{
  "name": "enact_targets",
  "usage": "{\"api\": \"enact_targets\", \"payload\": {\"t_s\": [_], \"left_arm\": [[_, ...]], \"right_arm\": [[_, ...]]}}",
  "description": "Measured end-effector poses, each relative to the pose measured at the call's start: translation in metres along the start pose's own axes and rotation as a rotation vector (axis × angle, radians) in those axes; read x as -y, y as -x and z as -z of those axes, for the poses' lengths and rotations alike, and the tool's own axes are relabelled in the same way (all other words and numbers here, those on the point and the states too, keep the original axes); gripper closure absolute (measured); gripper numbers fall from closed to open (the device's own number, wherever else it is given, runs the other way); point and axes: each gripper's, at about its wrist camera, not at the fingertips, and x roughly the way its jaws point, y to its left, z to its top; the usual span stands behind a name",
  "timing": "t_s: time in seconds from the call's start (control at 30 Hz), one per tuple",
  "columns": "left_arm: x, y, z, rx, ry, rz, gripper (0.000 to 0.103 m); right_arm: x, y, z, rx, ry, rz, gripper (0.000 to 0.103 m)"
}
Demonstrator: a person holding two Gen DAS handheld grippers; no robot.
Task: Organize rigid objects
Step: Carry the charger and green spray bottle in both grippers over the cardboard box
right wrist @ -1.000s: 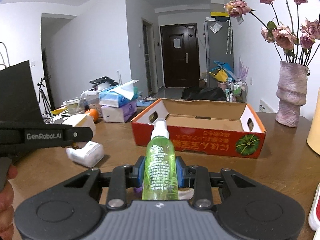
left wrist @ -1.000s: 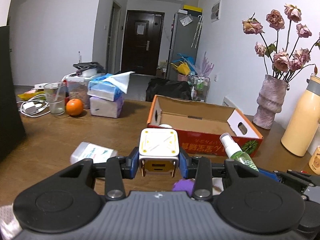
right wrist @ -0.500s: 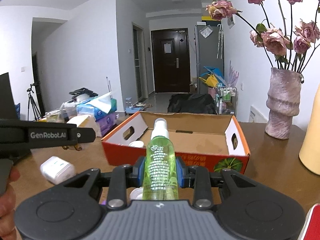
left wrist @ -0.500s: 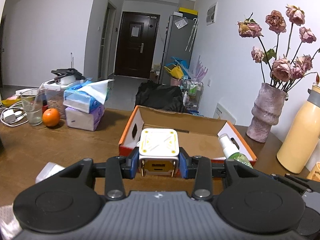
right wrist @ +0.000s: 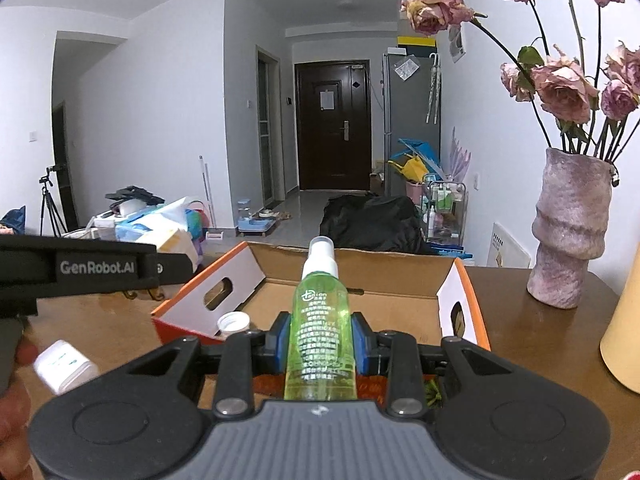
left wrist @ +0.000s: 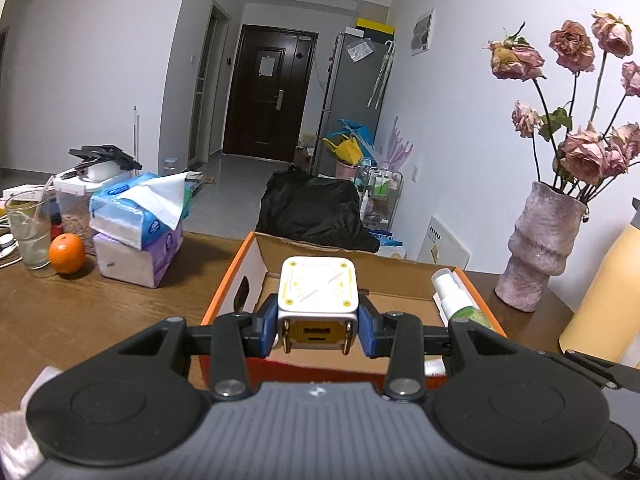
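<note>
Green translucent spray bottle clenched in right claw, white cube charger in left claw, both poised over open orange cardboard box for deposit.

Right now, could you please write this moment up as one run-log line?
left gripper: shut on white cube charger | right gripper: shut on green spray bottle | both over open cardboard box | nothing released yet

You get cool, dim indoor light, sharp focus, dark rounded corners, and straight white walls bowing outward.
</note>
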Motion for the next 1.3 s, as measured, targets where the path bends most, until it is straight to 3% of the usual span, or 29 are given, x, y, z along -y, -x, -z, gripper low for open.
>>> {"api": "enact_targets", "payload": {"t_s": [0.57,0.97,1.3], "left_arm": [[0.005,-0.068,-0.021,-0.006,-0.019,-0.014,0.064],[0.010,-0.111,-0.025,-0.024,-0.063,-0.043,0.064],[0.009,-0.134,-0.022,-0.048,-0.086,-0.047,0.064]], "right_arm": [[0.020,-0.064,-0.026,0.025,0.017,0.031,0.073],[0.052,-0.101,-0.024,0.008,-0.076,0.035,0.073],[0.055,-0.115,-0.017,-0.003,-0.068,0.061,0.073]]}}
